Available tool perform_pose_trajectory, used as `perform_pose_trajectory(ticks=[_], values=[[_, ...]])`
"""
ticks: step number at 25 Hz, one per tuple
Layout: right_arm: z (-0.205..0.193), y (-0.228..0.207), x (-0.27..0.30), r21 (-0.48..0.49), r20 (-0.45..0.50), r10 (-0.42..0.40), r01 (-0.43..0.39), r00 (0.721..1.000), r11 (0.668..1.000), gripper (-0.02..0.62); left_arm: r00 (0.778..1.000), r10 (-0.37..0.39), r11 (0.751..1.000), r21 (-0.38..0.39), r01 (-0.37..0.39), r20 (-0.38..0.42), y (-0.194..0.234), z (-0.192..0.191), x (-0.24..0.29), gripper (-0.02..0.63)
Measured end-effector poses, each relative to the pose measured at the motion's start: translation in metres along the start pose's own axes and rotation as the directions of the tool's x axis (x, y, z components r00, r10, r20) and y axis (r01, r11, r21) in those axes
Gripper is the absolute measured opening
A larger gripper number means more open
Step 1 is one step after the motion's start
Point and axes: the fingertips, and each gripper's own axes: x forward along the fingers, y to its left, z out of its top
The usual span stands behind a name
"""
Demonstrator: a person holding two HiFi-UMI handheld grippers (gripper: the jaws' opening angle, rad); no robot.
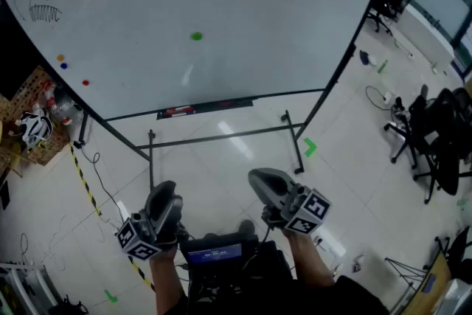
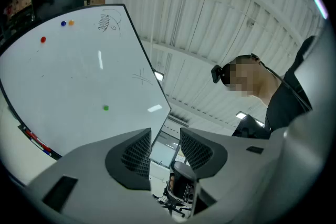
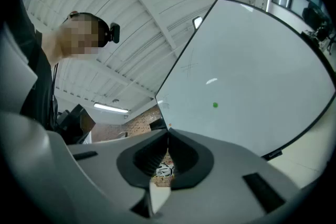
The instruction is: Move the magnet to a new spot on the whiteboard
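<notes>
A small green magnet (image 1: pixel 196 35) sticks near the middle of the big whiteboard (image 1: pixel 243 4). It also shows in the left gripper view as the green magnet (image 2: pixel 106 108) and in the right gripper view as the green magnet (image 3: pixel 215 105). Both grippers hang low in front of the person, well short of the board. My left gripper (image 1: pixel 164 194) has its jaws apart with nothing between them; the same left gripper (image 2: pixel 165 136) aims up past the board's edge. My right gripper (image 1: pixel 263 181) is shut and empty, and the right gripper (image 3: pixel 168 138) shows its tips meeting.
Orange (image 1: pixel 60 57), blue (image 1: pixel 64 66) and red (image 1: pixel 85 82) magnets sit at the board's left edge beside a fish drawing (image 1: pixel 46 2). The marker tray (image 1: pixel 203 108) runs under the board on a black stand (image 1: pixel 151 151). Office chairs (image 1: pixel 435 129) stand at the right, clutter (image 1: pixel 33 129) at the left.
</notes>
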Motion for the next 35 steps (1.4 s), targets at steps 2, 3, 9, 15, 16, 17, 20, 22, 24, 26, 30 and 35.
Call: perform_pose_trajectory(ticks=[2,3,9,15,16,17,20,22,24,26,30,35], values=[[0.002,-0.006,0.003,0.001,0.003,0.005,-0.005,1.000,1.000,0.017,1.000,0.001,1.000,0.000,-0.001,-0.002,0.004,-0.001,0.006,0.169],[0.003,-0.008,0.004,0.001,0.004,0.006,-0.006,1.000,1.000,0.017,1.000,0.001,1.000,0.000,-0.001,-0.003,0.007,-0.001,0.009,0.169],[0.006,-0.027,0.025,-0.014,-0.004,-0.016,0.015,1.000,1.000,0.021,1.000,-0.023,1.000,-0.010,0.023,-0.005,0.033,0.009,0.024,0.169],[0.009,-0.057,0.061,-0.061,0.002,-0.091,0.091,0.996,0.994,0.021,0.995,-0.094,0.994,-0.064,0.093,-0.014,0.085,0.026,0.045,0.169],[0.010,-0.061,0.070,-0.066,0.004,-0.105,0.105,0.994,0.992,0.021,0.994,-0.106,0.993,-0.060,0.105,-0.012,0.095,0.034,0.049,0.169],[0.011,-0.065,0.080,-0.074,0.005,-0.115,0.116,0.993,0.991,0.021,0.993,-0.120,0.992,-0.049,0.120,-0.006,0.104,0.043,0.052,0.169],[0.012,-0.078,0.113,-0.111,0.002,-0.142,0.141,0.990,0.984,0.026,0.986,-0.167,0.985,-0.041,0.166,-0.013,0.132,0.063,0.060,0.169],[0.011,-0.086,0.135,-0.130,0.004,-0.163,0.162,0.987,0.978,0.029,0.981,-0.191,0.979,-0.076,0.188,-0.037,0.149,0.072,0.063,0.169],[0.008,-0.092,0.152,-0.141,0.003,-0.190,0.189,0.982,0.972,0.035,0.977,-0.207,0.975,-0.097,0.202,-0.050,0.164,0.080,0.066,0.169],[0.004,-0.098,0.164,-0.146,-0.005,-0.220,0.217,0.975,0.965,0.041,0.974,-0.219,0.971,-0.110,0.212,-0.062,0.176,0.086,0.068,0.169],[-0.007,-0.108,0.188,-0.173,-0.026,-0.274,0.265,0.961,0.949,0.048,0.969,-0.236,0.964,-0.142,0.223,-0.079,0.205,0.092,0.067,0.169],[-0.017,-0.125,0.204,-0.228,-0.063,-0.348,0.326,0.935,0.918,0.054,0.968,-0.240,0.958,-0.180,0.223,-0.079,0.225,0.094,0.067,0.169]])
